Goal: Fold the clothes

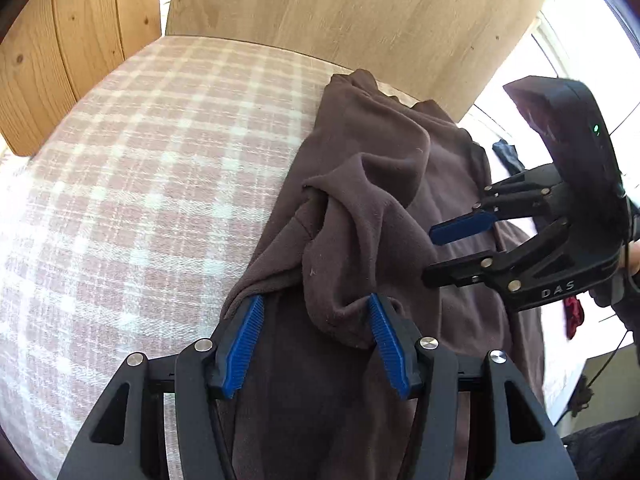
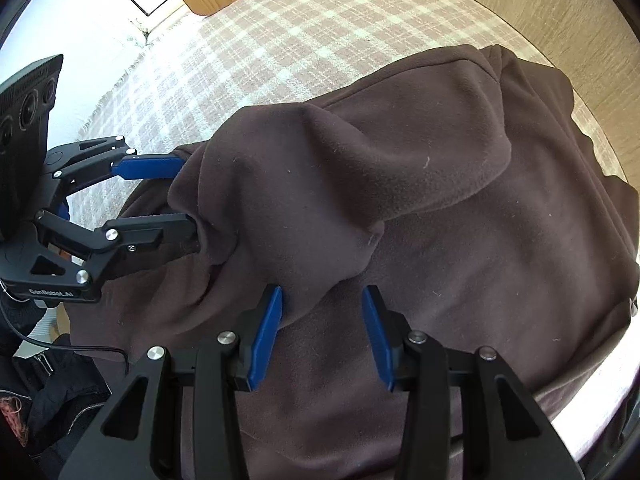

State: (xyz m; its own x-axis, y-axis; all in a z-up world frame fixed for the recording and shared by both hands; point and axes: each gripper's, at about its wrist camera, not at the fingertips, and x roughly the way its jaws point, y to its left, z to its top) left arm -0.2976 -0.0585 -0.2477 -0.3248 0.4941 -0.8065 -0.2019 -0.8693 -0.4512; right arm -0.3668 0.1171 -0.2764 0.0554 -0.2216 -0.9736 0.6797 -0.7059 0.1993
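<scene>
Two grippers, left (image 1: 316,308) and right (image 2: 322,300), each half open with a loose fleece fold between the jaws; grip unclear. One brown fleece (image 2: 460,208) lies along the plaid blanket's (image 1: 140,184) edge.

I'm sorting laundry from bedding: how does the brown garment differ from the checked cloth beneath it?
The garment is plain dark brown and fleecy; the checked cloth is woven in pale pink and white squares. The garment is bunched into thick folds, while the checked cloth lies spread flat. The garment lies on top and covers only part of the checked cloth, which reaches well beyond it. Both are soft fabric.
</scene>
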